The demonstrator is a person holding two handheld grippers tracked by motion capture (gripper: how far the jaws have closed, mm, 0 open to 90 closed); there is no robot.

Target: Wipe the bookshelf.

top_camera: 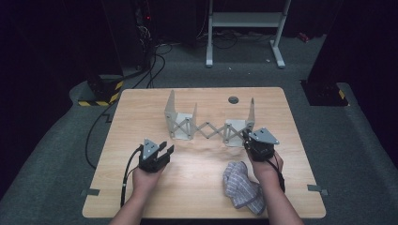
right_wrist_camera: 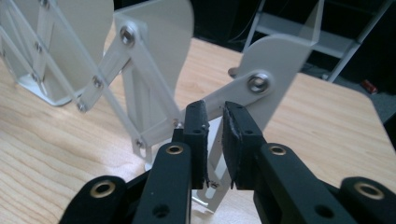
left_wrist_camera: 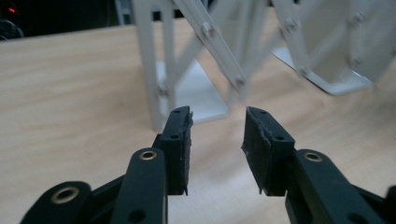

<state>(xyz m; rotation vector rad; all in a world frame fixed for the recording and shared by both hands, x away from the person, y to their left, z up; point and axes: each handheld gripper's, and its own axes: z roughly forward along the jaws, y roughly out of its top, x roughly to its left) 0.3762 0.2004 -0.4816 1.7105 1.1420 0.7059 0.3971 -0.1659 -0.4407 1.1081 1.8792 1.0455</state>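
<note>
We see a pale wooden table (top_camera: 141, 112) with a light, streaked grain and a small dark grey round plug (top_camera: 233, 99) set in its top. On it stands a cream-white metal scissor-lattice rack (top_camera: 206, 127) with silvery rivets. Near it lies a crumpled cloth (top_camera: 241, 187) in whitish lilac crossed by a fine darker check. We find the left gripper (top_camera: 164, 151) and the right gripper (top_camera: 246, 137) matte black, with brass-coloured rings at their joints and grey plates on top. The floor (top_camera: 56, 154) is dull grey carpet, with a yellow-and-black striped strip (top_camera: 96, 102).
</note>
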